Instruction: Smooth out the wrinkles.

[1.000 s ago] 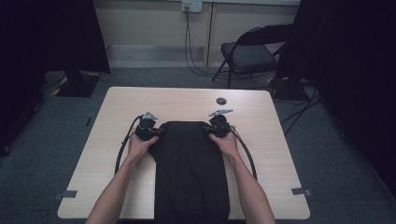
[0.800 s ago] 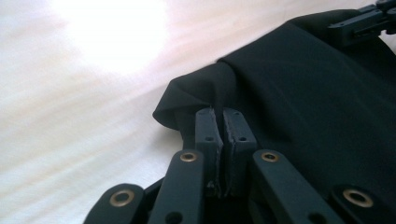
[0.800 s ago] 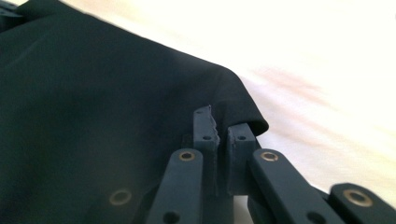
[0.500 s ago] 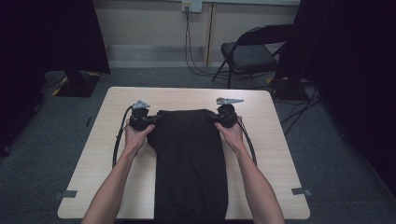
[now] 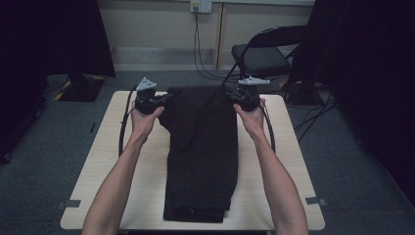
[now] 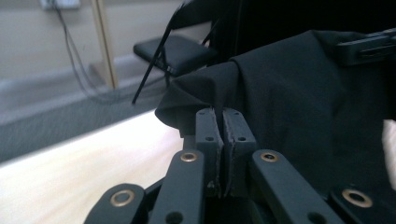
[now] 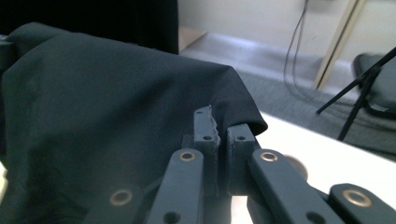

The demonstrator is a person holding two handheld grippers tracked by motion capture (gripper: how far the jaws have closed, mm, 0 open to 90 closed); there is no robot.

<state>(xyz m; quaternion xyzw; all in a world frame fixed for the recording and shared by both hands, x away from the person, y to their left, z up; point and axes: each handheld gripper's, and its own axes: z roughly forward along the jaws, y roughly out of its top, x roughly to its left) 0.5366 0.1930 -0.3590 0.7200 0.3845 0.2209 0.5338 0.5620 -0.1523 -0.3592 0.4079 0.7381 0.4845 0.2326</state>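
Black cloth (image 5: pixel 200 147) pinched between left gripper (image 5: pixel 164 99), right gripper (image 5: pixel 234 96).

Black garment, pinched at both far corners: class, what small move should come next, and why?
Probably carry the far edge toward the person to fold it. The left gripper and right gripper are shut on the black garment, whose near end lies on the table.

My pale wooden table (image 5: pixel 288 161) carries the black garment (image 5: pixel 200 161), its near end lying along the table's front edge.
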